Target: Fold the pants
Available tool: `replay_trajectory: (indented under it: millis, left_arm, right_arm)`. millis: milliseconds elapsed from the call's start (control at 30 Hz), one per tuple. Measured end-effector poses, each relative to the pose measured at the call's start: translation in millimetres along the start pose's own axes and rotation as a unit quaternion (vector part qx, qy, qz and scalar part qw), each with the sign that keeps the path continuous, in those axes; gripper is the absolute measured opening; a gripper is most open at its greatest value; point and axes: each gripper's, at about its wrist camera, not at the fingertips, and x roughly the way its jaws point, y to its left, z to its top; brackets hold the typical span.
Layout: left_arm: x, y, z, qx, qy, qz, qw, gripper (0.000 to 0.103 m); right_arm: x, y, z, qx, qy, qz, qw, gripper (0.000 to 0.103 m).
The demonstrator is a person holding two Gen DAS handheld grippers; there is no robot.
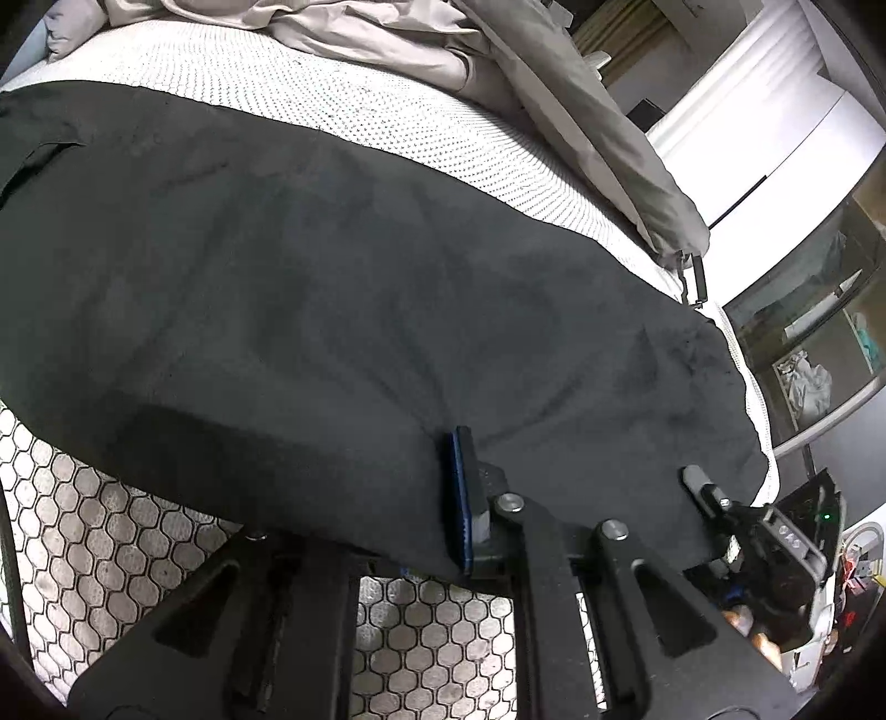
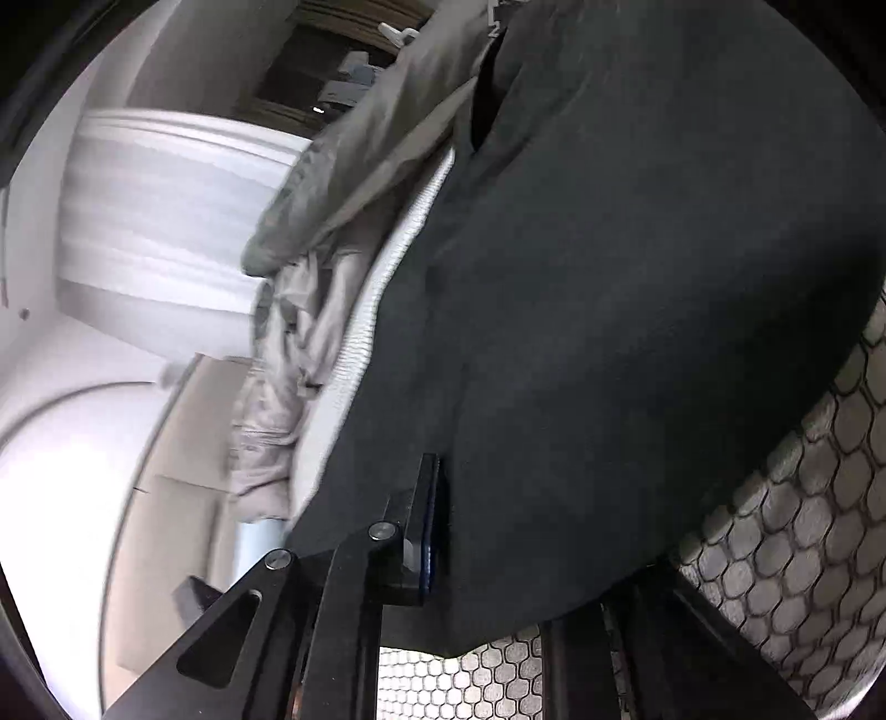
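Note:
The dark grey pants [image 1: 310, 310] lie spread across the white dotted mattress [image 1: 343, 94]. My left gripper [image 1: 437, 498] is shut on the near edge of the pants; one blue-padded finger [image 1: 459, 493] shows on top and the other is hidden under the cloth. In the right wrist view the pants [image 2: 637, 332] fill the frame. My right gripper [image 2: 448, 526] is shut on their edge; one blue-padded finger [image 2: 429, 526] presses the cloth and the other is hidden behind it. The right gripper also shows in the left wrist view [image 1: 703, 487] at the pants' far right edge.
A crumpled beige duvet [image 1: 387, 39] lies at the back of the bed. The mattress side has a hexagon pattern [image 1: 111, 543]. A glass cabinet [image 1: 819, 343] stands to the right, and white curtains [image 2: 166, 221] hang beyond the bed.

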Motion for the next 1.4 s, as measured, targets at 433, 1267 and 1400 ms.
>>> replay_trajectory:
  millis: [433, 1267, 1400]
  left_arm:
    - [-1.1, -2.8, -3.4, 0.025, -0.009, 0.009, 0.9996, 0.013]
    - [0.5, 3.2, -0.9, 0.030, -0.003, 0.007, 0.9995, 0.014]
    - [0.7, 3.1, 0.6, 0.027, -0.001, 0.009, 0.9996, 0.014]
  right_arm:
    - [-27.0, 7.8, 34.4, -0.004, -0.089, -0.016, 0.996, 0.007]
    - [-81.5, -68.6, 97.2, 0.122, -0.138, -0.073, 0.980, 0.024]
    - [-81.4, -87.1, 108.9, 0.146, -0.146, -0.046, 0.977, 0.031]
